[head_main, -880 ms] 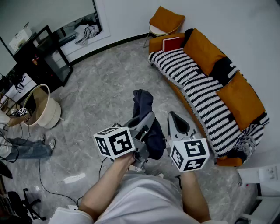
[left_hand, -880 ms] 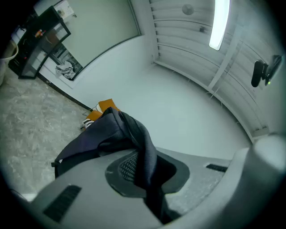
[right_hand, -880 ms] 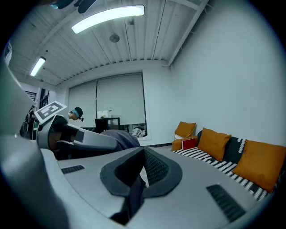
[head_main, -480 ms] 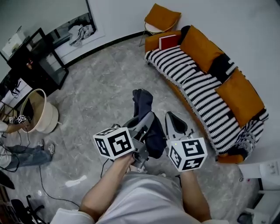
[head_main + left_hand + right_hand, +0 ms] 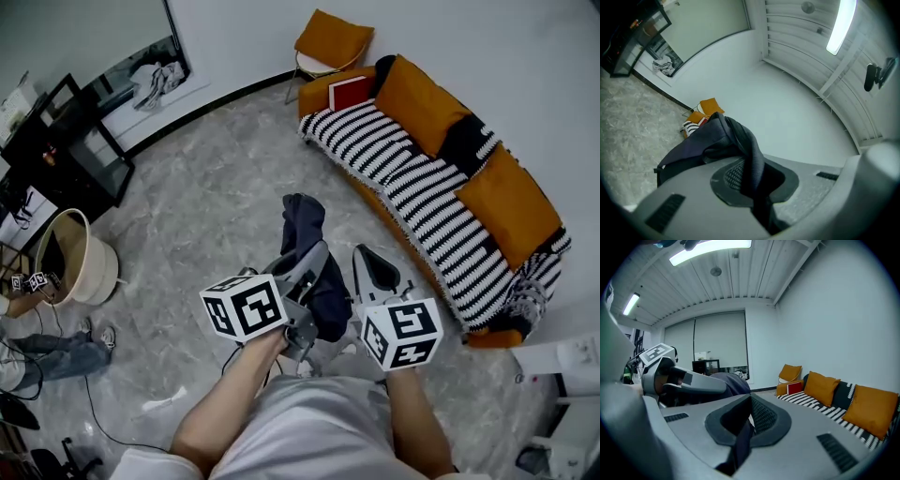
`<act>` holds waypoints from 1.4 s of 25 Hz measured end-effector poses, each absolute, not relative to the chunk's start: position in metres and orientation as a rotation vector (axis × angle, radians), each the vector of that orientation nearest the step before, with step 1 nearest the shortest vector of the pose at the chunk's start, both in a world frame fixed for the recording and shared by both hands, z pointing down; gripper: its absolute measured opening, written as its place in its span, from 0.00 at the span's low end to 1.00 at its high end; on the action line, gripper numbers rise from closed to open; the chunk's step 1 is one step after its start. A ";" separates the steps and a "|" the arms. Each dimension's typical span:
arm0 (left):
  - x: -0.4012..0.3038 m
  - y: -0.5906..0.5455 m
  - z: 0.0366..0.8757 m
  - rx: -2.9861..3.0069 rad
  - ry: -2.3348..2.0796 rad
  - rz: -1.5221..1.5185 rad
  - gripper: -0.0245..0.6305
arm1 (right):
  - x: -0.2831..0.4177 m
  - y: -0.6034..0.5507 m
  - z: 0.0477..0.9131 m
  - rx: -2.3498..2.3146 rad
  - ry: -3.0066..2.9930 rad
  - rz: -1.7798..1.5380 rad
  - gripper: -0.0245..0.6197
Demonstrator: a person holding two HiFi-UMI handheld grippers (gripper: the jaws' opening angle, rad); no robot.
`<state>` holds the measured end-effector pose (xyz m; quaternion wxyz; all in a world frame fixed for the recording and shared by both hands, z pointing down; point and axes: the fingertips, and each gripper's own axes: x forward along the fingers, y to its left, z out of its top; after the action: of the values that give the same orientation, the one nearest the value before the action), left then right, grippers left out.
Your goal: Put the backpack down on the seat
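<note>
Head view looks steeply down, sofa [image 5: 422, 197] at two o'clock. Gripper views ride close along their jaws, near level; all share backpack [image 5: 305, 225] and, seemingly, sofa.

Head view: backpack [image 5: 303, 223] mid sect. hidden behind left gripper [image 5: 316, 256].

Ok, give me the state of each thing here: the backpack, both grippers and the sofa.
backpack: held up off the floor, not on the seat.
left gripper: shut on a backpack strap.
right gripper: shut on a backpack strap.
sofa: seat under a striped throw, red book at far end.
</note>
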<state>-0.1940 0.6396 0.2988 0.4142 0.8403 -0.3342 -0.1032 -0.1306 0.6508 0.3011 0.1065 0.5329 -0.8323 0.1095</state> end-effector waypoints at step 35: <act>-0.072 0.360 0.321 2.056 -0.898 -0.199 0.07 | -0.008 0.364 0.328 1.504 -2.490 0.418 0.04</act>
<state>-0.0722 0.3603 0.3214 0.4302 0.8240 -0.3601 -0.0797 -0.0081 0.3639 0.3276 0.1010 0.5090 -0.8430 0.1416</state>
